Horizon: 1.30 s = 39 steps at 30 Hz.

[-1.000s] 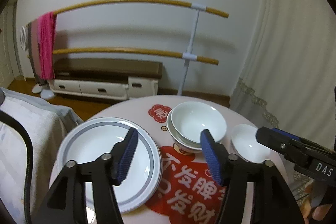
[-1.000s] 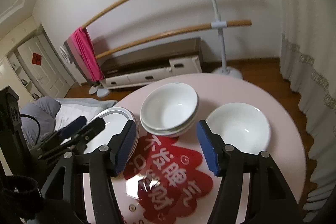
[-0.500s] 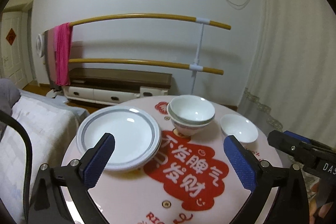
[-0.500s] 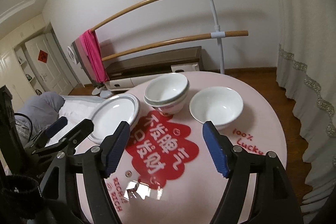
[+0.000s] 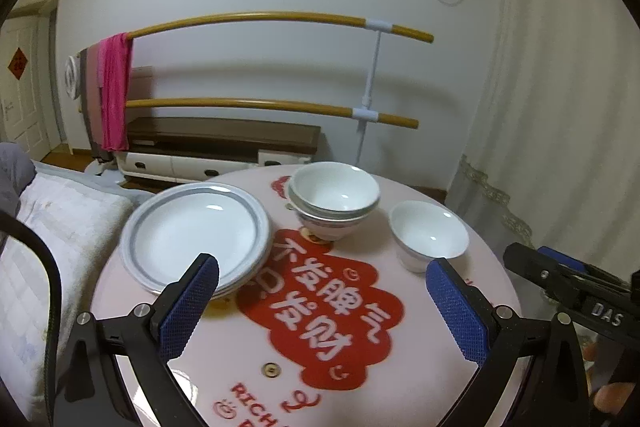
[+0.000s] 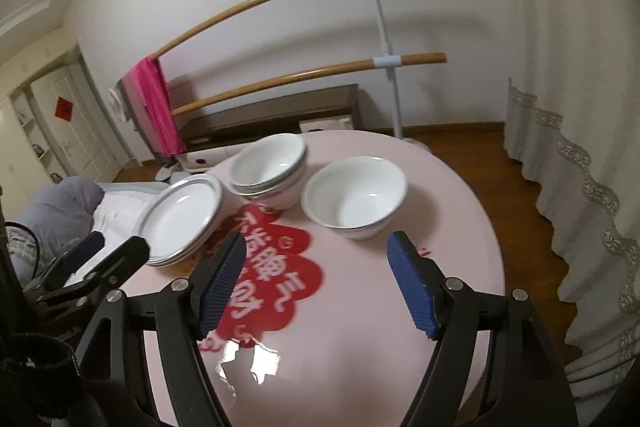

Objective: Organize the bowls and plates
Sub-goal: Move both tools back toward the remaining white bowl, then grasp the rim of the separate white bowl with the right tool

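A stack of white plates with a grey rim band [image 5: 196,231] [image 6: 182,219] lies at the table's left. A stack of white bowls [image 5: 334,199] [image 6: 272,173] stands at the far middle. A single white bowl [image 5: 428,233] [image 6: 354,197] stands to its right. My left gripper [image 5: 324,311] is open and empty, above the near part of the table, short of the dishes. My right gripper [image 6: 316,287] is open and empty, its gap short of the single bowl. Each gripper shows at the edge of the other's view.
The round pink table [image 5: 400,379] [image 6: 448,211] has a red patch with white lettering [image 5: 320,299]. A bed [image 5: 44,227] lies close on the left. A wooden rail rack with a pink towel [image 5: 114,91] and a low cabinet stand behind. A curtain [image 6: 580,147] hangs at right.
Both grippers have pulled back from the dishes and opened wider. The left one has since come a little nearer the table again. The dishes have not moved.
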Motion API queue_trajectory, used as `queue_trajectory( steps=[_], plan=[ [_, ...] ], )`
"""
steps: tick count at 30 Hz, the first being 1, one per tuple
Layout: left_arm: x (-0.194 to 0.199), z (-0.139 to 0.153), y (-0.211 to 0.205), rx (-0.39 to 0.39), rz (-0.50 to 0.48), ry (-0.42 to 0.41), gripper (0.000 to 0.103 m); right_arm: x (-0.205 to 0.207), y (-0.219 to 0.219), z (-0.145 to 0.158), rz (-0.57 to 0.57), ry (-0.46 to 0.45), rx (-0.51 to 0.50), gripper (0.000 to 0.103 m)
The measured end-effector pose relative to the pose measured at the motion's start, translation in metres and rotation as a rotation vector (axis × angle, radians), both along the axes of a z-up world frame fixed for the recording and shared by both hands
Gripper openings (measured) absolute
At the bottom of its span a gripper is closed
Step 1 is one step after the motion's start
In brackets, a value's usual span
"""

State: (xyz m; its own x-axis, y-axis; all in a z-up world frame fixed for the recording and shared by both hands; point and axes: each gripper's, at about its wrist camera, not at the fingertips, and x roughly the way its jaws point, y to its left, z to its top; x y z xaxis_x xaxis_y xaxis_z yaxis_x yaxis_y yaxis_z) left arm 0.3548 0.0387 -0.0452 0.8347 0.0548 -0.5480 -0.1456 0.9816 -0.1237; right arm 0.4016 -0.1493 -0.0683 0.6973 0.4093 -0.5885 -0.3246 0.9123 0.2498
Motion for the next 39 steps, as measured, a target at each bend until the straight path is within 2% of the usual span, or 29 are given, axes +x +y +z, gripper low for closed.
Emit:
queue_trajectory(
  steps=[7, 13, 21, 23, 24, 26, 29, 32, 35, 39],
  plan=[
    [0.042, -0.005, -0.016, -0.016, -0.045, 0.054, 0.102, 0.036, -0.024, -0.015, -0.063, 0.047, -0.034, 0.075],
    [0.095, -0.011, -0.024, -0.007, -0.054, 0.108, 0.102, 0.082, -0.027, -0.034, -0.073, 0.114, -0.042, 0.075],
    [0.157, -0.03, -0.031, 0.0, -0.043, 0.212, 0.099, 0.139, -0.023, -0.064, -0.061, 0.217, -0.044, 0.061],
    [0.168, -0.036, -0.034, -0.004, -0.049, 0.225, 0.098, 0.148, -0.021, -0.072, -0.051, 0.241, -0.047, 0.051],
    [0.173, -0.038, -0.035, -0.006, -0.057, 0.231, 0.096, 0.152, -0.02, -0.077, -0.042, 0.254, -0.046, 0.049],
    [0.182, -0.042, -0.037, 0.001, -0.063, 0.247, 0.091, 0.157, -0.019, -0.081, -0.031, 0.268, -0.037, 0.034],
    [0.196, -0.047, -0.041, -0.002, -0.081, 0.261, 0.086, 0.16, -0.02, -0.086, -0.011, 0.279, -0.018, 0.027],
    [0.209, -0.055, -0.041, -0.017, -0.094, 0.289, 0.074, 0.16, -0.021, -0.087, 0.006, 0.281, 0.008, 0.022],
    [0.225, -0.067, -0.041, -0.019, -0.102, 0.32, 0.058, 0.161, -0.02, -0.088, 0.013, 0.281, 0.017, 0.021],
    [0.241, -0.071, -0.042, -0.036, -0.124, 0.335, 0.044, 0.163, -0.021, -0.089, 0.018, 0.284, 0.031, 0.021]
  ],
)
